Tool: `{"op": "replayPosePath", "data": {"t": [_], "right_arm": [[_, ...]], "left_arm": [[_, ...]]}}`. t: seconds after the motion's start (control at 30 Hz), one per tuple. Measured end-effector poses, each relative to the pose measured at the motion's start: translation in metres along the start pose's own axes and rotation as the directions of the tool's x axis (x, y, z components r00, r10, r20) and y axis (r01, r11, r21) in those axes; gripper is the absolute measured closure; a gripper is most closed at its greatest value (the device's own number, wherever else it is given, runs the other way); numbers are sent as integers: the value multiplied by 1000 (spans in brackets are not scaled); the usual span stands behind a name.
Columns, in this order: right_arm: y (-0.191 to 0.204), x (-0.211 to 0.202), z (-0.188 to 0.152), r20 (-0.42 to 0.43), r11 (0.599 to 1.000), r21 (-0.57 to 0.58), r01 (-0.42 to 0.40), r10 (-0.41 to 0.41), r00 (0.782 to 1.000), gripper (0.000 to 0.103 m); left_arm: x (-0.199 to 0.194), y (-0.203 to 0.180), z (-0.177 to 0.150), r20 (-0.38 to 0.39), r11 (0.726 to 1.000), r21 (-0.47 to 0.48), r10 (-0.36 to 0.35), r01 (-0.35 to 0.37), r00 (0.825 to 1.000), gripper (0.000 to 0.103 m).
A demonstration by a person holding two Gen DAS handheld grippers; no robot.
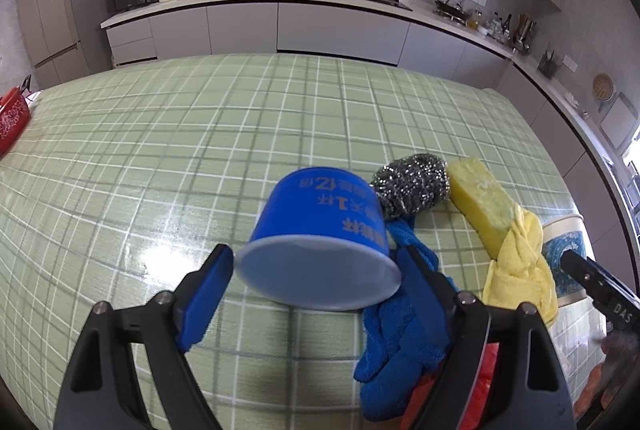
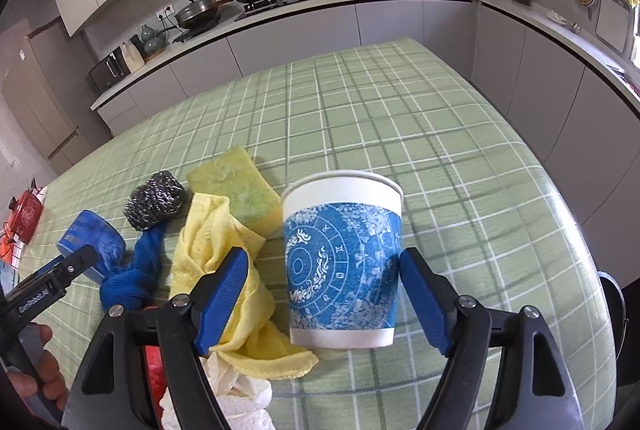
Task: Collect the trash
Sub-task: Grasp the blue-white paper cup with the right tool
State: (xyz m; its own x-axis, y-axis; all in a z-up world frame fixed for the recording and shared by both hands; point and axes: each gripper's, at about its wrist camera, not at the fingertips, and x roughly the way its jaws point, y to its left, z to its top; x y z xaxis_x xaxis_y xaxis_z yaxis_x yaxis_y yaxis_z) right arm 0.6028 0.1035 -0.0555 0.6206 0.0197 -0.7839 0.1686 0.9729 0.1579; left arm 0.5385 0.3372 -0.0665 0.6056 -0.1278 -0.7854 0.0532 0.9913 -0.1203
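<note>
Left wrist view: the left gripper point(image 1: 316, 270) stands with its jaws apart around one blue cup point(image 1: 320, 242) lying on its side on the green-checked counter point(image 1: 200, 150); the pads do not clearly press it. Just beyond lie one steel scourer point(image 1: 412, 186), one yellow sponge point(image 1: 480, 198), one blue cloth point(image 1: 400, 318) and one yellow cloth point(image 1: 520, 262).

Right wrist view: the right gripper point(image 2: 320, 282) has its jaws apart on either side of one upright patterned paper cup point(image 2: 344, 266), near the counter's near edge; the right pad sits at its wall, the left pad clear of it. One crumpled white tissue point(image 2: 232, 394) lies at the near edge.
</note>
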Motion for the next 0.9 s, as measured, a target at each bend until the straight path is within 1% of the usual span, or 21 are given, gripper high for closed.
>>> {"op": "replayPosePath", "data": {"t": [0.13, 0.2, 0.33, 0.4, 0.5, 0.57, 0.63, 0.67, 0.7, 0.73, 0.77, 0.83, 0.87, 0.9], "right_arm": [[-4, 7, -1, -8, 1000, 6, 13, -13, 1000, 23], [-5, 12, -1, -25, 1000, 3, 18, -17, 1000, 23], [-12, 20, -3, -40, 1000, 27, -8, 9, 999, 24], [-12, 23, -5, -43, 1000, 22, -11, 12, 999, 38], [-13, 19, -4, -27, 1000, 15, -12, 13, 1000, 41], [-12, 11, -6, 2, 1000, 7, -9, 9, 1000, 41], [-12, 1, -6, 26, 1000, 7, -15, 14, 1000, 41], [-11, -2, -6, 33, 1000, 7, -15, 15, 999, 41], [-11, -7, -6, 46, 1000, 9, -17, 17, 999, 41], [-10, -12, -6, 57, 1000, 9, -20, 19, 998, 41], [-8, -14, -6, 59, 1000, 6, -22, 22, 998, 41], [-6, -16, -8, 53, 999, -1, -34, 34, 998, 41], [-5, -17, -9, 50, 999, -4, -37, 38, 998, 41], [-4, -18, -11, 50, 999, -8, -36, 37, 998, 41]], "left_arm": [[-3, 3, -3, 10, 1000, -4, -5, 5, 1000, 20], [-4, 3, -4, 13, 1000, 0, -7, 7, 1000, 20], [-7, 4, -6, 19, 1000, -1, -10, 10, 1000, 21], [-7, 3, -6, 21, 1000, -1, -14, 14, 1000, 22], [-10, 6, -6, 33, 1000, -9, -19, 19, 999, 24], [-14, 10, -7, 44, 1000, -18, -21, 22, 999, 26], [-21, 12, -7, 65, 999, -30, -25, 27, 998, 30], [-25, 13, -6, 84, 999, -30, -26, 29, 996, 67], [-27, 14, -5, 79, 998, -25, -49, 51, 996, 90], [-26, 16, -4, 46, 998, -30, -58, 59, 997, 90], [-23, 17, -5, 42, 998, -30, -46, 47, 998, 90], [-12, 18, -9, -14, 1000, -17, -21, 21, 1000, 90], [-5, 21, -12, -53, 999, -35, -14, 12, 998, 87], [-1, 24, -16, -87, 998, -56, -15, 10, 996, 81]]}}
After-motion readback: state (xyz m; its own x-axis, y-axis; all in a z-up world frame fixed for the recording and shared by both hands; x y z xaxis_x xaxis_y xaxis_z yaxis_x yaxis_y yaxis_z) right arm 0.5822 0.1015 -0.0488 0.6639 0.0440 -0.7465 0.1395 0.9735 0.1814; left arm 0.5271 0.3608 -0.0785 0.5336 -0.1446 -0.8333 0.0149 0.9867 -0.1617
